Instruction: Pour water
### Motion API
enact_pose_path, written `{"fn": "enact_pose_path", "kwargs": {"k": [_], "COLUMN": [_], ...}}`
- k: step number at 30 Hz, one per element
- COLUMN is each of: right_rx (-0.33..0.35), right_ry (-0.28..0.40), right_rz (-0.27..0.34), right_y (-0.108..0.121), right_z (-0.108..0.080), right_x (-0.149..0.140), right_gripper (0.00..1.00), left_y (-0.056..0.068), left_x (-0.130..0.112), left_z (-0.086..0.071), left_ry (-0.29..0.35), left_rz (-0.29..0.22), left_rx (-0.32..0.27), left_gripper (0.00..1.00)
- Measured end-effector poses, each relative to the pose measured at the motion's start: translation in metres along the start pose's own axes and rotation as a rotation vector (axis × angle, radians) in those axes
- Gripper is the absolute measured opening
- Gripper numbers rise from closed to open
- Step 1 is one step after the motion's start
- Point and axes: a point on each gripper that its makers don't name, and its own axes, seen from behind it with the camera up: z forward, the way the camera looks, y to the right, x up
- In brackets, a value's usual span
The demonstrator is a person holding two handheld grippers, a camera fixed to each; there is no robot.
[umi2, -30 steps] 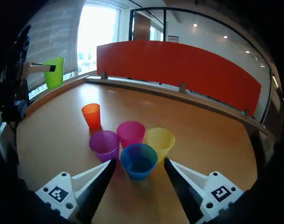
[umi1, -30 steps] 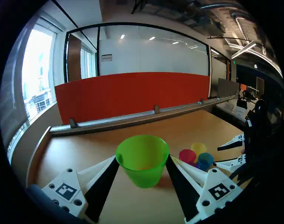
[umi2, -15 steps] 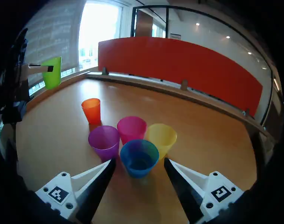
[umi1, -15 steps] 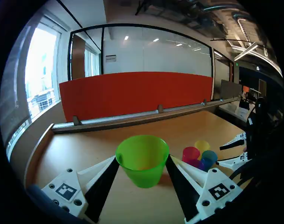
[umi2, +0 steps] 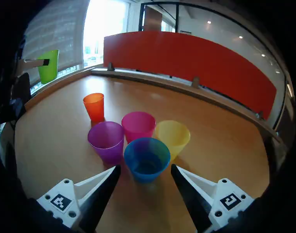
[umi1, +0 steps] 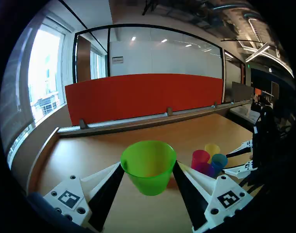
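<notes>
My left gripper (umi1: 148,164) is shut on a translucent green cup (umi1: 148,171), held upright above the wooden table (umi1: 81,155). In the right gripper view the same green cup (umi2: 47,66) hangs at the far left, between the left gripper's fingers. My right gripper (umi2: 144,167) is open and low over the table, and a blue cup (umi2: 147,160) stands just at its fingertips. Behind the blue cup stand a purple cup (umi2: 106,140), a pink cup (umi2: 138,125) and a yellow cup (umi2: 172,135). I cannot tell whether any cup holds water.
An orange cup (umi2: 93,107) stands apart at the back left of the cluster. A red partition (umi1: 144,95) with a metal rail runs along the table's far edge. Windows line the left side. The right gripper's fingers (umi1: 241,149) show beside the cup cluster (umi1: 208,160).
The right gripper has crept forward, so the blue cup looks larger and nearer its fingertips. The left gripper, still holding the green cup, has drifted a little.
</notes>
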Motion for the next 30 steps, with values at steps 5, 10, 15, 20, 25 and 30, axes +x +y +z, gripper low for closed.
{"fn": "enact_pose_path", "kwargs": {"k": [5, 10, 15, 20, 25, 30], "right_rx": [0.002, 0.002, 0.006, 0.011, 0.013, 0.019], "right_ry": [-0.013, -0.020, -0.023, -0.030, -0.029, -0.021], "right_rz": [-0.001, 0.000, 0.000, -0.001, 0.000, 0.002], "right_y": [0.000, 0.001, 0.002, 0.003, 0.004, 0.003], "right_z": [0.009, 0.018, 0.025, 0.031, 0.037, 0.040], "right_x": [-0.005, -0.007, -0.007, -0.010, -0.010, -0.007], "right_gripper": [1.00, 1.00, 1.00, 1.00, 1.00, 0.96], "left_y": [-0.003, -0.005, -0.005, -0.007, -0.008, -0.009], "left_x": [-0.002, -0.003, -0.004, -0.006, -0.006, -0.006], "left_z": [-0.004, -0.006, -0.009, -0.010, -0.011, -0.012], "left_ry": [-0.003, -0.005, -0.008, -0.013, -0.015, -0.017], "left_rz": [-0.005, -0.009, -0.009, -0.009, -0.009, -0.007], "left_rx": [0.009, 0.016, 0.018, 0.022, 0.024, 0.025], "left_gripper": [0.86, 0.86, 0.86, 0.86, 0.86, 0.86]}}
